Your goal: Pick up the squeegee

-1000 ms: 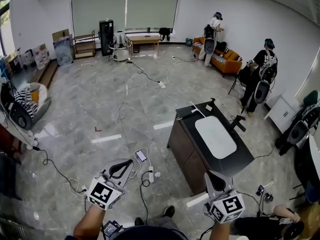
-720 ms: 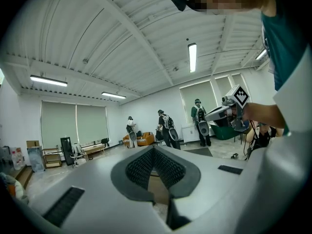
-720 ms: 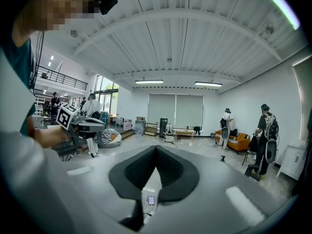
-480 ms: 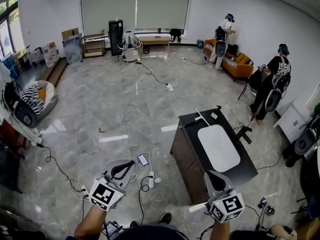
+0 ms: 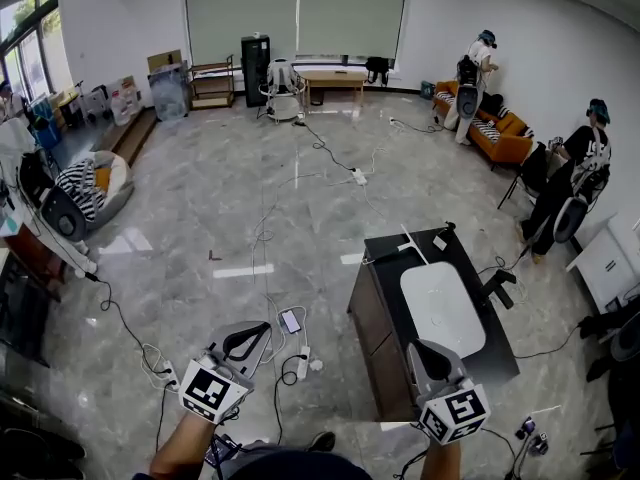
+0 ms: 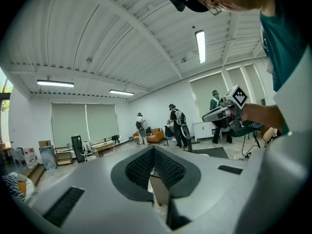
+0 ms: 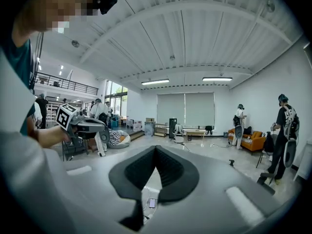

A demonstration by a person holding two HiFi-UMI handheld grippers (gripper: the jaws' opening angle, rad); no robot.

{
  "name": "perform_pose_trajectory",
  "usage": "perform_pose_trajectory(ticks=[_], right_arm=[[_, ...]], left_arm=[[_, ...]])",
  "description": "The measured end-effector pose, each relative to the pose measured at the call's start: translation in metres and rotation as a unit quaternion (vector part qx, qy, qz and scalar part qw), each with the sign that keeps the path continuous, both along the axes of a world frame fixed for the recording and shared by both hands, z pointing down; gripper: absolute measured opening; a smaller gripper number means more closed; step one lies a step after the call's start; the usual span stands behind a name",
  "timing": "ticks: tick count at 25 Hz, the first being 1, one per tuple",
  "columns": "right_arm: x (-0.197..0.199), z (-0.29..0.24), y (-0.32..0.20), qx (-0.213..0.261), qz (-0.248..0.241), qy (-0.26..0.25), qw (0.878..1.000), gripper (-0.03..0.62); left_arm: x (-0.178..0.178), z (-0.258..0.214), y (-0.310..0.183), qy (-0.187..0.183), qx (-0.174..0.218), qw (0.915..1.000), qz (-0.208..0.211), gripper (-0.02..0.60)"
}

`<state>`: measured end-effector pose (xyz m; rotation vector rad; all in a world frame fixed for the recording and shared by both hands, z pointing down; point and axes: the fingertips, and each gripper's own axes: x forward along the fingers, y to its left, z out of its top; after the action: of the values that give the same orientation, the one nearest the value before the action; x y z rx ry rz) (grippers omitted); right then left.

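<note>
A dark table (image 5: 385,313) stands ahead of me on the right, with a white oval tray (image 5: 441,308) on it. At its far edge lies a thin tool with a pale bar and a dark handle (image 5: 412,245), apparently the squeegee; it is too small to be sure. My left gripper (image 5: 258,326) is shut and empty, held level over the floor to the left of the table. My right gripper (image 5: 418,348) hovers by the table's near corner, jaws shut with nothing between them. Each gripper view shows its own closed jaws, left (image 6: 153,151) and right (image 7: 156,149).
Cables, power strips and a phone (image 5: 290,321) lie on the marble floor between me and the table. Two people (image 5: 575,183) with gear stand at the right near an orange sofa (image 5: 510,133). A striped beanbag (image 5: 95,183) sits at the left.
The whole room has slid rightward and downward in the head view and the table sits a little nearer and squarer. Both grippers keep their places in the picture, still shut.
</note>
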<state>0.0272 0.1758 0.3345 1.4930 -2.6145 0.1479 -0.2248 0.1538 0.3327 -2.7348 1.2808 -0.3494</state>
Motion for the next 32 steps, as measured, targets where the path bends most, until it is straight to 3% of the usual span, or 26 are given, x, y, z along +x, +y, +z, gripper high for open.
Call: perform_pose_trajectory(ticks=[11, 17, 32], right_arm=[[0.037, 0.013, -0.03, -0.01, 0.011, -0.004, 1.0, 0.009], [0.048, 0.014, -0.062, -0.019, 0.058, -0.002, 0.998, 0.009], [0.018, 0.004, -0.148, -0.012, 0.174, 0.0, 0.985, 0.009]], left_arm=[[0.039, 0.008, -0.039, -0.005, -0.006, 0.9999, 0.013, 0.006], [0.054, 0.014, -0.094, -0.003, -0.013, 0.9982, 0.059, 0.006], [0.046, 0.002, -0.24, 0.003, -0.005, 0.9841, 0.177, 0.006]])
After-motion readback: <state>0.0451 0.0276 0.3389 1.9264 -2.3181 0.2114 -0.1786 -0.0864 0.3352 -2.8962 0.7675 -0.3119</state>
